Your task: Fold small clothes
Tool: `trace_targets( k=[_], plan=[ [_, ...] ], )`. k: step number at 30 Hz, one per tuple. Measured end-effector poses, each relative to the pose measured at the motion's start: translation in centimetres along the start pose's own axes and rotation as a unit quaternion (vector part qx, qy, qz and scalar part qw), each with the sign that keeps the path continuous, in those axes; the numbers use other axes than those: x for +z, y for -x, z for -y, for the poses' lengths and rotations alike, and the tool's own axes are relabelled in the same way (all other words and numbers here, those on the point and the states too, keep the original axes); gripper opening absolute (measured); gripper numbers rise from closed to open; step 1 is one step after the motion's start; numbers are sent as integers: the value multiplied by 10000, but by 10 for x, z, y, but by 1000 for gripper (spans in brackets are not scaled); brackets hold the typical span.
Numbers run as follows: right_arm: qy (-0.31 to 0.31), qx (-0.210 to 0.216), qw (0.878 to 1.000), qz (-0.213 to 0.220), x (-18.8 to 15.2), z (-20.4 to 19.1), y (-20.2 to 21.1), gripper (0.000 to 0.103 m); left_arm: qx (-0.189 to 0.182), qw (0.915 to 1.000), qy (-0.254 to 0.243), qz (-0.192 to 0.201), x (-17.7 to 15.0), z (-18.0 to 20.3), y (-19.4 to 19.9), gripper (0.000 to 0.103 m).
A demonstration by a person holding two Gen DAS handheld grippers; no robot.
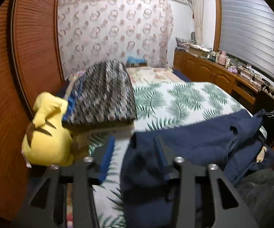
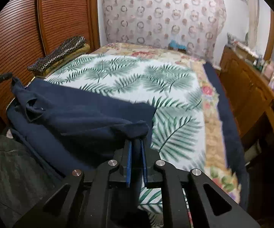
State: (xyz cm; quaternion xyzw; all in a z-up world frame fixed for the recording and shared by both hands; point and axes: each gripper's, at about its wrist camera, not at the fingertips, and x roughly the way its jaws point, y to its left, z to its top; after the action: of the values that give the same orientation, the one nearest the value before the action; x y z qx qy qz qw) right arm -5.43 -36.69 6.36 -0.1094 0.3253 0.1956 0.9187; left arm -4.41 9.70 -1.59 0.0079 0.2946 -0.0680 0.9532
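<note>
A navy garment (image 1: 194, 138) (image 2: 79, 110) lies spread across the near end of a bed with a palm-leaf sheet (image 1: 184, 98) (image 2: 127, 72). My left gripper (image 1: 135, 140) is open over the garment's near left corner. The cloth lies against its right finger, and the left pad (image 1: 108, 152) stands apart from it over the sheet. My right gripper (image 2: 136, 141) is shut on a bunched corner of the navy garment, which rises in a small peak between the blue pads (image 2: 129, 159).
A yellow plush toy (image 1: 45, 138) and a folded patterned blanket (image 1: 104, 95) (image 2: 60, 55) lie along the bed's left side by a slatted wooden door (image 1: 22, 57). A wooden cabinet (image 1: 213, 72) (image 2: 251, 95) runs along the right. A dark grey cloth (image 1: 266, 190) (image 2: 9, 167) lies nearby.
</note>
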Motion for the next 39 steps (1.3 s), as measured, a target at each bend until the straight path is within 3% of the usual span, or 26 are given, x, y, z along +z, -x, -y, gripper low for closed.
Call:
trace_targets(
  k=[2,7,10,12,13,17,26,34,37,39],
  plan=[
    [84,-121,9998,129,5,-4,9,10,133,9999,-31,68,7,-2,-1,50],
    [99,-201,9992,320,14,-7,19,15,78,10000,-4,48,15,-7,-21,71],
    [134,-245,9992,298,15,-9,10,29,-15,9999,9,-101,17,-8,-43,71],
    [146,-200,9994,235,20,-9,-5,48,24,9997,-21,-256,19,-9,-60,71],
    [157,-207,9994,218,22,-9,-15,50,59,9995,-75,-308,19,-7,-66,71],
    [83,-80,9999,129,27,-5,-44,51,136,9966,-313,-751,17,-6,-102,71],
    [-141,92,9996,-211,30,12,-88,51,-371,9905,-95,-1324,1,-15,-135,71],
    [-319,184,9986,-390,29,18,-99,59,-707,9849,-97,-1580,-12,-6,-145,54],
    [-341,173,9984,-411,28,21,-100,63,-820,9845,-162,-1540,-12,2,-143,34],
    [-410,145,9981,-441,28,23,-104,69,-844,9844,-159,-1538,-12,7,-141,27]
  ],
)
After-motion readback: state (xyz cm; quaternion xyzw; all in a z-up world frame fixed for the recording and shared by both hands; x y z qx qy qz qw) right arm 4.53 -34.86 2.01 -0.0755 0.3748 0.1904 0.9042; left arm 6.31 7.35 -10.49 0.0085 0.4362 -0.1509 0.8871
